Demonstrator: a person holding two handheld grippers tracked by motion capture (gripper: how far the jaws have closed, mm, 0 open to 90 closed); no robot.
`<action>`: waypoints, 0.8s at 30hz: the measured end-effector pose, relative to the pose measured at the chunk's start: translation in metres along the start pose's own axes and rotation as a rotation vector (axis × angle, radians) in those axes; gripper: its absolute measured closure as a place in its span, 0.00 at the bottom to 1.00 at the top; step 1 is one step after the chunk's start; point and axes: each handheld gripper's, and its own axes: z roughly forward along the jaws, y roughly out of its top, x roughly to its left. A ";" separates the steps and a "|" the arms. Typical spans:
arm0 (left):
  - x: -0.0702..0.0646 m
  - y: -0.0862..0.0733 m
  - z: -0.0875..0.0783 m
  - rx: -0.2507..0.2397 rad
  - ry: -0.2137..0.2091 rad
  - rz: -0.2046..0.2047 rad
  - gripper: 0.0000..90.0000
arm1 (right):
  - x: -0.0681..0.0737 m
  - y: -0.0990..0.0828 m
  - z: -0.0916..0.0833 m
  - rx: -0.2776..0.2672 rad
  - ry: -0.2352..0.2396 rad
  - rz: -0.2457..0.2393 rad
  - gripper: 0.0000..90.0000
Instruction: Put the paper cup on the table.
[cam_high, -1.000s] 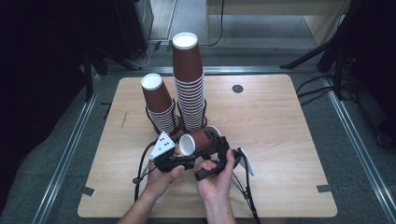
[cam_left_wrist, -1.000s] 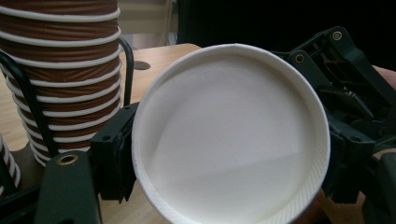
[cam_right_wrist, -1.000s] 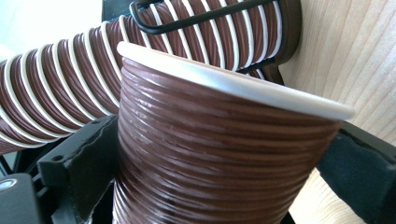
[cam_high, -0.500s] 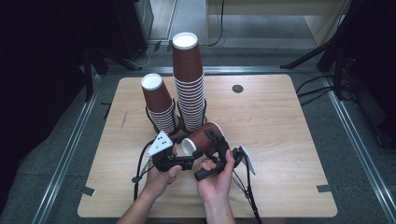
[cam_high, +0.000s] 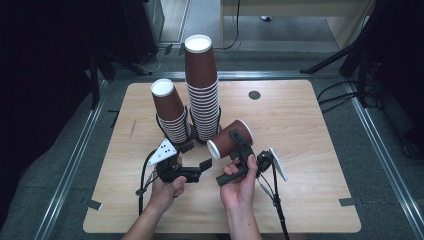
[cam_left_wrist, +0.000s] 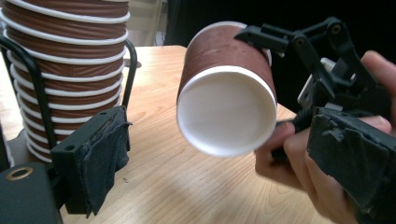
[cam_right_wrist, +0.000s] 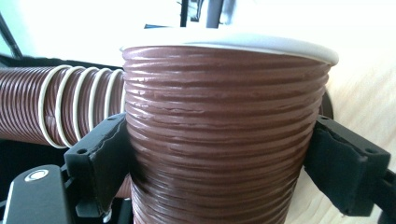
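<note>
Cup (cam_high: 231, 140) lifted right, 2 stacks (cam_high: 202, 90), 2 grippers (cam_high: 239, 150)

The cup (cam_left_wrist: 227, 88) is paper, with a ribbed matt brown wall, a smooth white inside and a rolled white rim. The stacks (cam_high: 202, 90) look the same, ridged brown with white rims. The surface (cam_high: 300, 125) is pale wood with a fine grain and a satin finish. The left tool (cam_left_wrist: 224, 158) is matt black plastic, its pads (cam_left_wrist: 105, 154) rough and worn. The rack (cam_left_wrist: 28, 79) is thin black metal wire.
</note>
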 end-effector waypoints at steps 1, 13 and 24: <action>0.001 0.000 -0.001 0.000 0.005 0.001 0.06 | 0.001 0.002 0.000 -0.007 0.002 -0.025 0.15; 0.017 -0.005 -0.022 -0.014 0.075 -0.016 0.06 | 0.013 0.023 -0.001 -0.128 -0.062 -0.418 0.15; 0.037 -0.016 -0.037 0.013 0.150 -0.027 0.06 | 0.025 0.030 0.000 -0.169 -0.071 -0.833 0.15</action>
